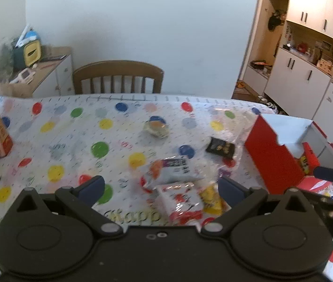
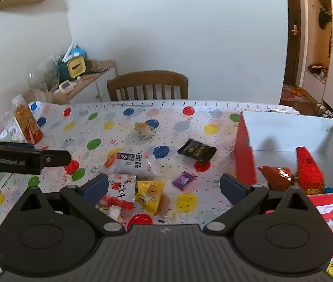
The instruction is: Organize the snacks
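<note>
Both grippers, left gripper (image 1: 160, 185) and right gripper (image 2: 164, 185), gape empty over the table's (image 2: 166, 110) near edge; the yellow snack packet (image 2: 149, 196), likely light, soft and crinkly, is best pinched across its flat middle.

Wooden chair (image 2: 148, 85) behind table; side cabinet (image 1: 53, 74) left, cluttered.

A home dining room: wooden chair (image 2: 147, 85), balloon-print tablecloth (image 2: 124, 115), white cupboards (image 1: 307, 70).
</note>
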`<state>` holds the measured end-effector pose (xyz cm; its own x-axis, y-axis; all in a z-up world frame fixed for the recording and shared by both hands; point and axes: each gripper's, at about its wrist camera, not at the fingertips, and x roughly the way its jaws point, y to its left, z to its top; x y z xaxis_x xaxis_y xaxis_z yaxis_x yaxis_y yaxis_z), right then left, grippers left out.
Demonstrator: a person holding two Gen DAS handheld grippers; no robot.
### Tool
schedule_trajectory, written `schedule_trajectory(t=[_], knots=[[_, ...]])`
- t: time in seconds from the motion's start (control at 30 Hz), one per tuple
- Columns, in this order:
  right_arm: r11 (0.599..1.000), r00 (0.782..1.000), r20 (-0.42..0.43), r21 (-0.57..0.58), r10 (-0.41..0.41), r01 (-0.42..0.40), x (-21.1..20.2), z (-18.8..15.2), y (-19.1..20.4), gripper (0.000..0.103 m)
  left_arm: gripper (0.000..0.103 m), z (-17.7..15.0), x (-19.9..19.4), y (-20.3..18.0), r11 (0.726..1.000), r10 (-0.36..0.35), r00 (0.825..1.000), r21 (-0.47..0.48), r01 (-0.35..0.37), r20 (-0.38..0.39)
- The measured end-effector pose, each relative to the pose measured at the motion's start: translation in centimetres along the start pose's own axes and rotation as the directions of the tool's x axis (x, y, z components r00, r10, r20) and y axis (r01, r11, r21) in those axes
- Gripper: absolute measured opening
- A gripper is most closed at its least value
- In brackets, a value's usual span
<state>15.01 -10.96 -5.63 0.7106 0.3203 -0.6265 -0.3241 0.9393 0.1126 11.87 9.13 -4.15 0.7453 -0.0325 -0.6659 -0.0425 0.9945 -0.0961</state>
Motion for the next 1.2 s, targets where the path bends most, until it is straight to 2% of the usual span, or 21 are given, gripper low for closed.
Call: schedule_trajectory(t=[0.27, 0.43, 0.5, 0.7, 0.83, 0.97, 1.03, 1.2], knots=[[1.000, 0.999, -0.048, -0.013, 0.010, -0.010, 3.7, -0.5, 0.7, 0.102, 0.098, -2.1, 1.7, 2.2, 0.999, -0.008, 0.999, -0.034, 0.007, -0.041], [1.000, 0.995, -0.097, -0.014, 0.006, -0.008, 6.5, -0.8, 0.7, 0.102, 0.082, -3.0, 4.0, 2.6, 0.997, -0.035, 0.994, -0.076, 0.027, -0.106], [1.000, 0.993, -0.121, -0.030, 0.002, -0.006, 7.6, -1.1, 0.9, 0.102, 0.081, -3.0, 4.9, 2.8, 0.994, -0.053, 0.990, -0.104, 0.040, -0.127], [0.997, 0.983, -0.185, -0.070, -0.003, -0.011, 10.5, -1.8, 1.3, 0.081, 0.078, -2.5, 7.8, 2.4, 0.992, -0.079, 0.983, -0.114, 0.060, -0.167], [0.994, 0.977, -0.213, -0.098, 0.015, -0.036, 11.7, -2.0, 1.9, 0.069, 0.074, -2.7, 10.1, 1.9, 0.989, -0.112, 0.967, -0.123, 0.086, -0.227], [0.988, 0.972, -0.232, -0.142, 0.024, -0.059, 12.8, -2.3, 2.5, 0.064, 0.074, -2.9, 11.8, 1.5, 0.986, -0.128, 0.957, -0.138, 0.094, -0.259], [0.986, 0.970, -0.239, -0.150, 0.030, -0.068, 13.3, -2.3, 2.6, 0.057, 0.074, -2.9, 12.7, 1.5, 0.982, -0.138, 0.952, -0.163, 0.095, -0.273], [0.981, 0.966, -0.255, -0.171, 0.049, -0.095, 14.2, -2.2, 3.1, 0.048, 0.073, -2.7, 13.9, 1.7, 0.969, -0.181, 0.940, -0.218, 0.120, -0.290]])
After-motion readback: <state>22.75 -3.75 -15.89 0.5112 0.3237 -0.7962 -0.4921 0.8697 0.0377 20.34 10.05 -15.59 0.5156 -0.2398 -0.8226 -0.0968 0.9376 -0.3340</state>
